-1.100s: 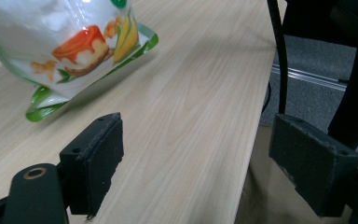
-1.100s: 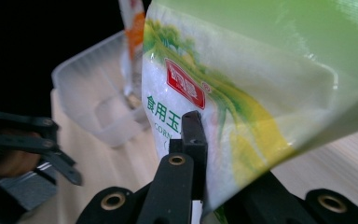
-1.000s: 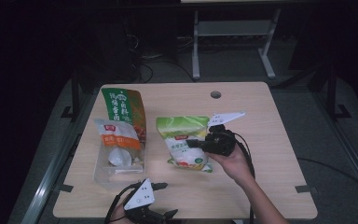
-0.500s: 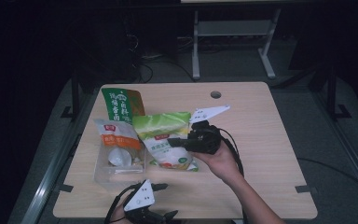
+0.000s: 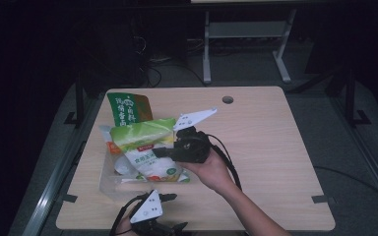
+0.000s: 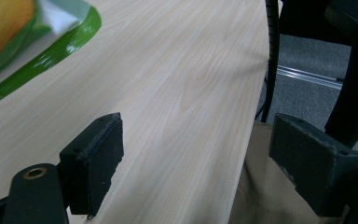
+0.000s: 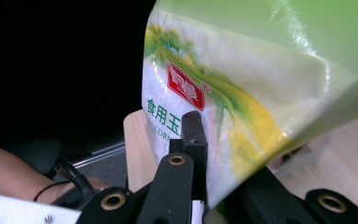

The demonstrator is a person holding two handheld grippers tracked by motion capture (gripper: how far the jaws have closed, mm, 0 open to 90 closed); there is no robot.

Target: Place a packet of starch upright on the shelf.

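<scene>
— What is the right gripper [image 5: 163,151] holding?
— A glossy green-and-white plastic bag [image 5: 150,150], soft and full, its jaws clamped on the side. It hangs above a clear plastic bin [image 5: 109,183] at the left of the pale wood-grain table [image 5: 275,147].
— And the left gripper [image 5: 174,212]?
— Low at the near edge, its flat black pads [image 6: 93,161] spread wide with nothing between them.

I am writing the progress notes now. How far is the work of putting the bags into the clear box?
Done: a dark green bag and an orange-labelled bag already stand in the clear box. In hand: the right tongs are shut on the light green bag, holding it lifted over the box. Left: lowering and releasing it. The left tongs wait open at the near table edge.
</scene>
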